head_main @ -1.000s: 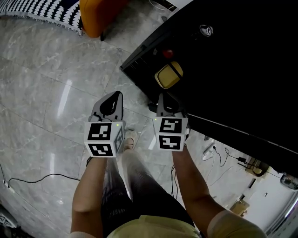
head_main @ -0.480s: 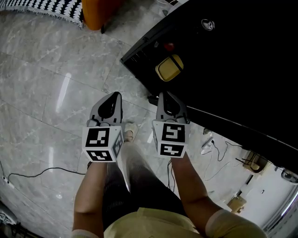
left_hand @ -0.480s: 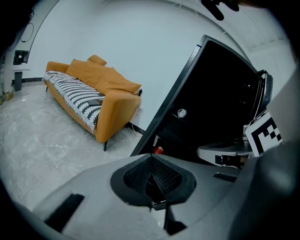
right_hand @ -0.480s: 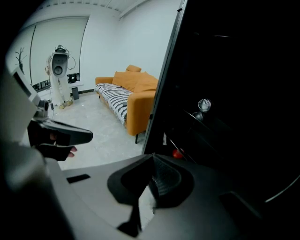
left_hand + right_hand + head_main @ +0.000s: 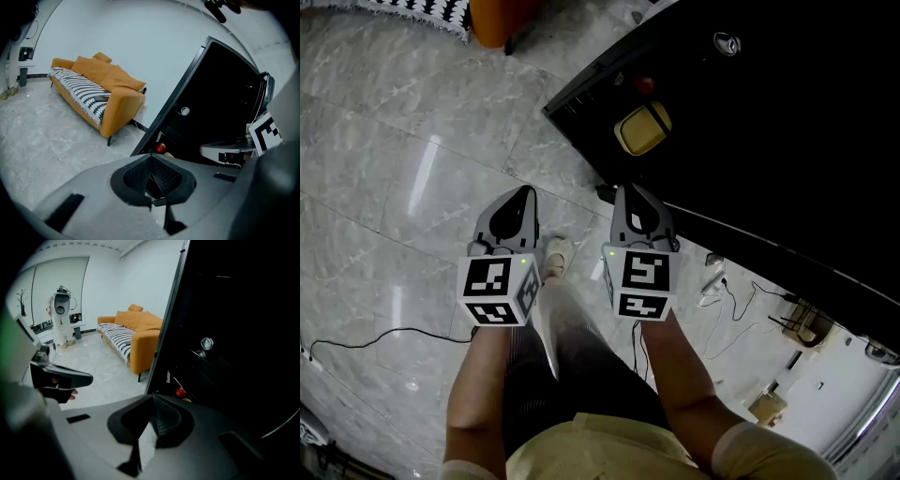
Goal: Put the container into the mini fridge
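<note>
In the head view the yellow container (image 5: 643, 128) lies inside the open black mini fridge (image 5: 769, 141), with a small red round thing (image 5: 645, 84) beside it. My left gripper (image 5: 518, 194) and right gripper (image 5: 631, 192) hover side by side over the floor, just short of the fridge's front edge. Both are shut, with nothing between the jaws. In the left gripper view my left gripper (image 5: 151, 160) points at the fridge, where the red thing (image 5: 161, 148) shows. The right gripper (image 5: 152, 399) faces the fridge's dark inside, the red thing (image 5: 181, 392) just beyond its tips.
An orange sofa (image 5: 101, 89) with a striped throw stands by the wall left of the fridge. Cables (image 5: 356, 339) trail over the marble floor, more of them (image 5: 741, 300) at the right. My own legs and a foot (image 5: 555, 253) are below the grippers. A white stand (image 5: 61, 315) is far off.
Both grippers have drawn a little back from the fridge, still shut and empty. The container and the red thing lie where they were.
</note>
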{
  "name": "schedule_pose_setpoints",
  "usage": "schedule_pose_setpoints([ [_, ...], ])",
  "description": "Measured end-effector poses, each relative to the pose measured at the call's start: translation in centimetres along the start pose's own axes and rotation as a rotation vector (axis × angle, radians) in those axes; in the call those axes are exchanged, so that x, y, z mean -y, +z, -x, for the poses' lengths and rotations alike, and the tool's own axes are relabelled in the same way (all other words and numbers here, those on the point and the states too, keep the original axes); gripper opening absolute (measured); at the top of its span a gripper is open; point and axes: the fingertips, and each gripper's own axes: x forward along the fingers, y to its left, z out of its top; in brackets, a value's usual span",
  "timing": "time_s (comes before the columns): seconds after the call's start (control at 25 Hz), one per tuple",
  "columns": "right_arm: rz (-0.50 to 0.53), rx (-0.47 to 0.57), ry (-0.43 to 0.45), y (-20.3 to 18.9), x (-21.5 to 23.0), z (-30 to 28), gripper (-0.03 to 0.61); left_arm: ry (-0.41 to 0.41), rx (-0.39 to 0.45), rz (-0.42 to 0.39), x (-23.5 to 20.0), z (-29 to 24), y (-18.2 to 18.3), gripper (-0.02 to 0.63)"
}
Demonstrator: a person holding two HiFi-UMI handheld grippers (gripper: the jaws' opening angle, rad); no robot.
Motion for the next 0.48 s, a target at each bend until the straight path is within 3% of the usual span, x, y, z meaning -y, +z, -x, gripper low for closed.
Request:
schedule_pose_setpoints([
  [0.48,0.014,-0.009,0.007,-0.4,-1.0,-0.2,0.029,0.02,-0.034,0.061,-1.5,0.3,-1.5,0.025],
])
